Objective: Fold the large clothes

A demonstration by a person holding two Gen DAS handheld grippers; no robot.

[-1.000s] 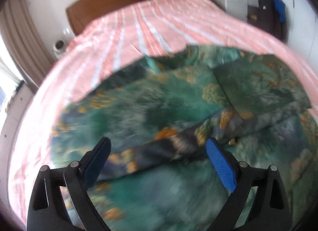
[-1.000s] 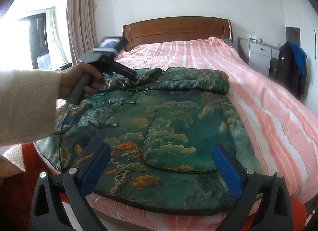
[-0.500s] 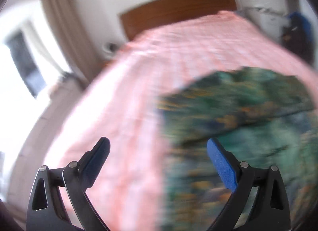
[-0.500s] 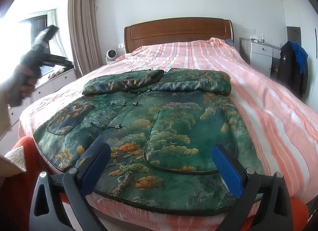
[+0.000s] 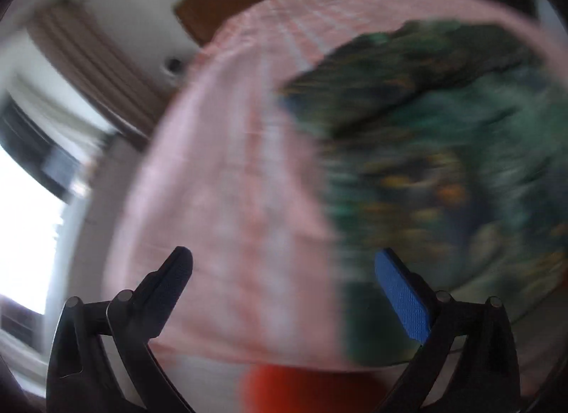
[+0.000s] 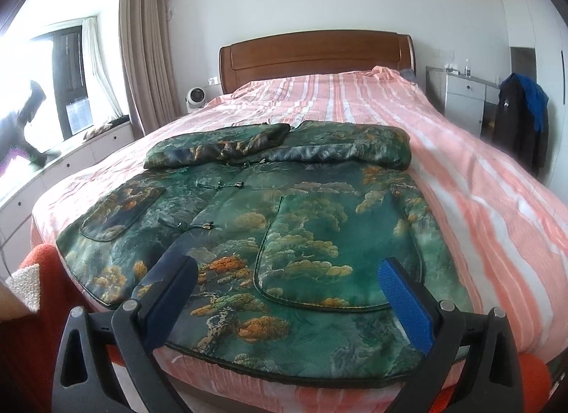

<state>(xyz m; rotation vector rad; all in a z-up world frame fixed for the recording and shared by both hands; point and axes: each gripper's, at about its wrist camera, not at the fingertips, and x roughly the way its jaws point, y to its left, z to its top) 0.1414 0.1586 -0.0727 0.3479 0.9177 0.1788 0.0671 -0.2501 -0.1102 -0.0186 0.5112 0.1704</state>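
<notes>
1. Left wrist view, heavy blur. L gripper [image 5: 284,271]: jaws wide and opening further, nothing between them. Pink bedspread [image 5: 230,182] sits under the gap. Jacket [image 5: 443,164] lies to the right of the fingers, clear of both pads, a green smear in this view. Can't tell the gripper's height over the bed from this.

2. Right wrist view, sharp. R gripper [image 6: 287,285]: jaws spread, empty, poised over the near hem. Jacket [image 6: 284,228] lies flat on the bed [image 6: 497,200], front up, both sleeves [image 6: 220,146] folded across the chest near the collar. Long axis runs away from the gripper toward the headboard [image 6: 316,54]; hem nearest, collar farthest. Hem hangs close to the bed's foot edge.

3. Key relation, my read: R gripper is nearer, squarely facing the hem, right side of it. L gripper is off toward the window side [image 6: 21,121], well apart from the cloth. Next fold prob. takes hem up toward collar, so L needs to come in to the left hem corner first.
</notes>
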